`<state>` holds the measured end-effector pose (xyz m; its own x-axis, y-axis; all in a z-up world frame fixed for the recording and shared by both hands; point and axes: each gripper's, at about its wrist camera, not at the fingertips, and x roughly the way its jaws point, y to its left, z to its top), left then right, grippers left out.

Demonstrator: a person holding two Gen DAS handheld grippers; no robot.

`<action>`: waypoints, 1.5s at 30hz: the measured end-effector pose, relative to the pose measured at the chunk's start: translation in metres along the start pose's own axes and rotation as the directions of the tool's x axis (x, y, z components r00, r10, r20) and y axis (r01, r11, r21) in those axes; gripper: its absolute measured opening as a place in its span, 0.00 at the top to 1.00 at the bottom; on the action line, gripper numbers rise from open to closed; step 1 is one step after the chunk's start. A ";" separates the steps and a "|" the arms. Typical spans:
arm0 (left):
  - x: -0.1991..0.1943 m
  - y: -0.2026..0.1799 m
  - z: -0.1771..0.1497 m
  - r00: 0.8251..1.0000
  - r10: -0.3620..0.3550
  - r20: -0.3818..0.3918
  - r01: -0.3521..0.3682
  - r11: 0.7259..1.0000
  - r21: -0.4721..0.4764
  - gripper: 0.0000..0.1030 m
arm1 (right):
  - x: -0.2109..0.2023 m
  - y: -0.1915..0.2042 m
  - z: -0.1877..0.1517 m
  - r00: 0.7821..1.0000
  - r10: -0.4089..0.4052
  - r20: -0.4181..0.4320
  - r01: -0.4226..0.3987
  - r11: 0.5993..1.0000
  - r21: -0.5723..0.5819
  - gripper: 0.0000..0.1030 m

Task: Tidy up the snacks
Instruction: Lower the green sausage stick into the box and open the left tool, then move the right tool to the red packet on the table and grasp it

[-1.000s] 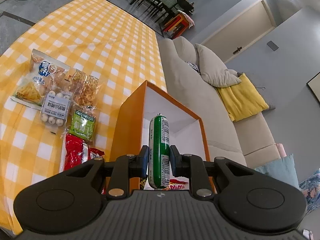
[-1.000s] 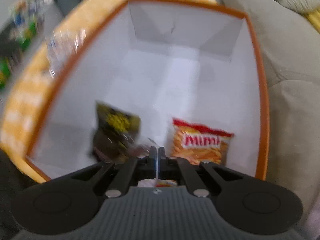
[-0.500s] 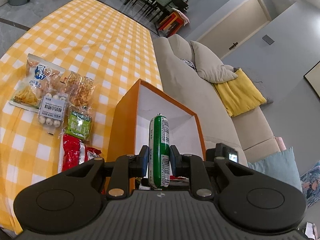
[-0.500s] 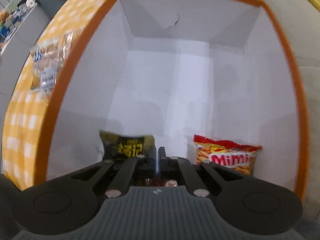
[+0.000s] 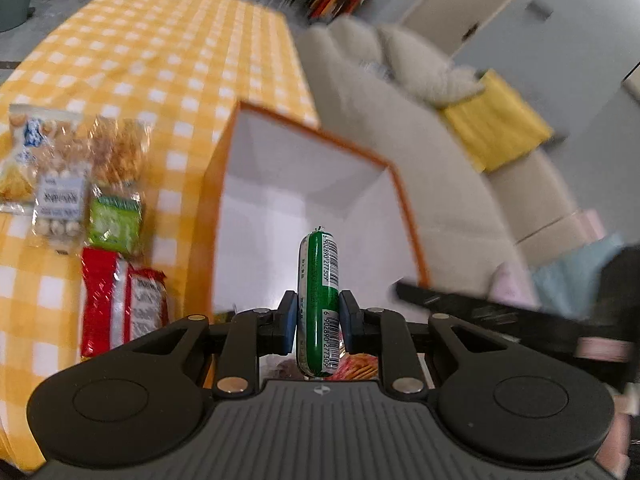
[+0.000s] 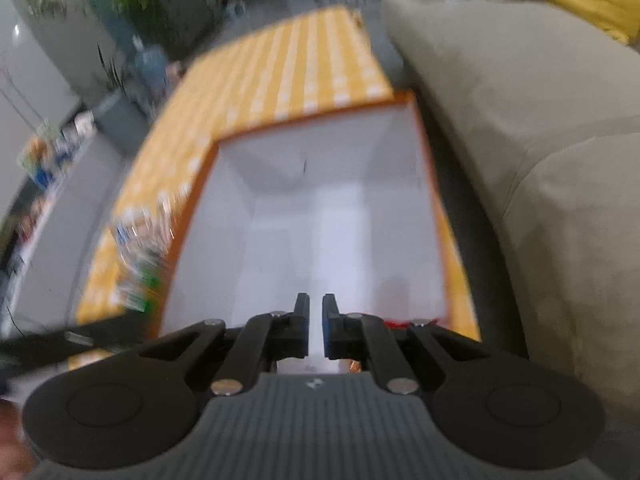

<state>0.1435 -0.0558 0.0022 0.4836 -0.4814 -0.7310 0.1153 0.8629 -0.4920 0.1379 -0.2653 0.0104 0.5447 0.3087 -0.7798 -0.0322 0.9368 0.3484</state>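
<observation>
Left wrist view: the left tool (image 5: 318, 322) stays clamped on an upright green tube (image 5: 319, 300), which stands between its pads and now hangs over the near part of the box (image 5: 208, 208) rather than short of its rim, with a packet just showing on the box floor beneath. To its left, the remaining snacks (image 5: 112, 216) lie on the yellow check surface (image 5: 160, 40); to its right, the other tool's dark arm crosses the frame. Beyond the box stands a sofa (image 5: 400, 100).

Right wrist view: the right tool (image 6: 316, 330) has lifted out of the box, its jaws opening with nothing between them, so its own drop looks done. I judge the tube is next to go in.
</observation>
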 end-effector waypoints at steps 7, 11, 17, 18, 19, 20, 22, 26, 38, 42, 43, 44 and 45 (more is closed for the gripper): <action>0.062 -0.021 -0.017 0.974 0.186 -0.132 -0.178 0.982 0.069 0.77 | -0.015 -0.023 -0.003 0.999 0.019 0.026 -0.020 0.999 0.032 0.95; 0.079 -0.025 -0.028 0.938 0.307 -0.163 -0.288 0.949 0.131 0.77 | -0.007 -0.027 -0.004 0.999 0.035 0.016 -0.035 0.998 0.051 0.95; 0.089 -0.032 -0.036 0.918 0.361 -0.163 -0.333 0.926 0.176 0.76 | -0.008 -0.031 0.001 0.999 0.053 0.008 -0.054 0.996 0.066 0.93; 0.090 -0.033 -0.037 0.916 0.368 -0.160 -0.338 0.922 0.188 0.76 | -0.007 -0.031 0.001 0.999 0.053 0.008 -0.053 0.996 0.068 0.93; 0.090 -0.035 -0.038 0.915 0.372 -0.155 -0.339 0.919 0.201 0.76 | -0.006 -0.030 0.000 0.999 0.052 0.007 -0.052 0.996 0.070 0.92; 0.090 -0.037 -0.038 0.916 0.372 -0.153 -0.338 0.918 0.206 0.75 | -0.006 -0.030 0.000 0.999 0.051 0.006 -0.051 0.996 0.071 0.90; 0.088 -0.037 -0.036 0.918 0.368 -0.146 -0.335 0.919 0.206 0.75 | -0.005 -0.029 0.000 0.999 0.049 0.002 -0.049 0.996 0.068 0.87; 0.080 -0.035 -0.031 0.933 0.322 -0.162 -0.295 0.940 0.171 0.65 | -0.005 -0.025 -0.001 0.999 0.047 0.000 -0.047 0.997 0.059 0.81; 0.024 -0.040 -0.016 0.950 0.303 -0.080 -0.291 0.948 0.130 0.53 | -0.012 -0.018 -0.001 0.999 0.047 0.014 -0.048 0.998 0.032 0.81; 0.001 -0.039 -0.008 0.955 0.296 -0.034 -0.291 0.950 0.109 0.52 | -0.017 -0.013 0.000 0.999 0.049 0.024 -0.049 0.999 0.017 0.81; -0.005 -0.037 -0.006 0.954 0.298 -0.024 -0.294 0.950 0.103 0.51 | -0.018 -0.011 0.000 0.998 0.050 0.024 -0.050 0.999 0.011 0.81; -0.011 -0.035 -0.004 0.953 0.302 -0.015 -0.300 0.949 0.097 0.51 | -0.018 -0.009 0.000 0.998 0.050 0.024 -0.050 0.999 0.003 0.81; -0.018 -0.032 -0.003 0.951 0.310 -0.003 -0.308 0.947 0.088 0.51 | -0.019 -0.006 0.000 0.999 0.049 0.023 -0.049 0.999 -0.007 0.81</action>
<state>0.1289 -0.0755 0.0297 0.4930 -0.1910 -0.8488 0.0368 0.9793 -0.1990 0.1280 -0.2767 0.0228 0.5614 0.3504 -0.7497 -0.0645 0.9217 0.3825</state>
